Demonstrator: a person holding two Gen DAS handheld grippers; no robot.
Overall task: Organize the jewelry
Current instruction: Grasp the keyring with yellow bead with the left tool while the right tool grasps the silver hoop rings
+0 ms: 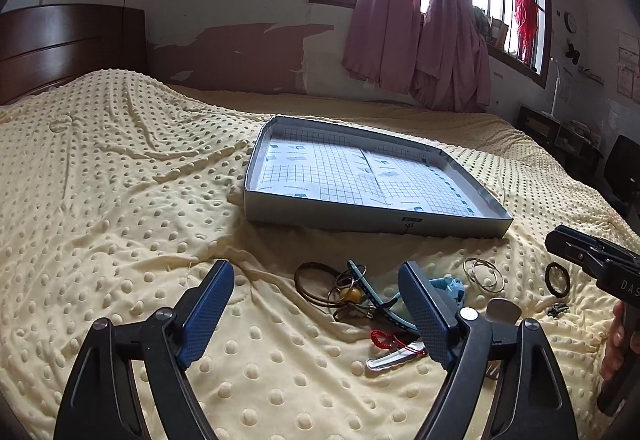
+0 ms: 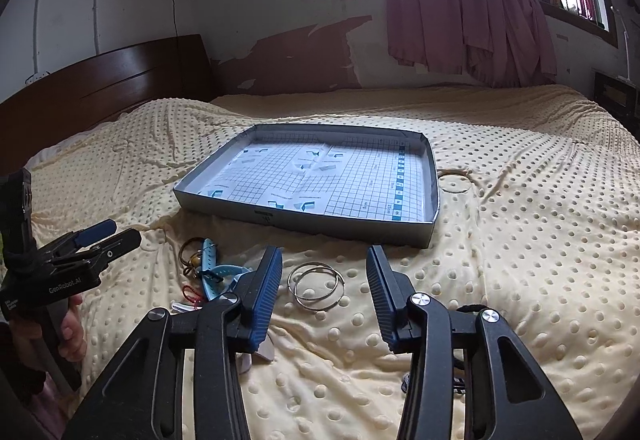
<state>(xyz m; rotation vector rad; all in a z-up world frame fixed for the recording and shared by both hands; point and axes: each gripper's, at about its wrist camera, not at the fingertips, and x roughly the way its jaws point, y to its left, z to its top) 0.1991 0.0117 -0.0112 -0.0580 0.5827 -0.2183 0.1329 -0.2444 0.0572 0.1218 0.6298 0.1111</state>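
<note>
A shallow grey tray (image 1: 372, 221) lined with grid paper lies on the yellow dotted bedspread; it also shows in the right wrist view (image 2: 304, 225). Jewelry lies in front of it: brown bangles (image 1: 310, 282), a light blue watch (image 1: 448, 286), thin silver rings (image 1: 482, 272), a red cord (image 1: 384, 340), a dark ring (image 1: 557, 278). My left gripper (image 1: 316, 304) is open above the bangles and empty. My right gripper (image 2: 324, 280) is open and empty, with the silver rings (image 2: 316, 286) between its fingers. The blue watch (image 2: 218, 274) lies left of it.
The bedspread (image 1: 120, 180) is wrinkled and bumpy around the tray. A dark wooden headboard (image 1: 68, 40) stands at the far left. Pink curtains (image 1: 420, 40) hang at the window behind the bed. A dark desk (image 1: 560, 132) stands at the far right.
</note>
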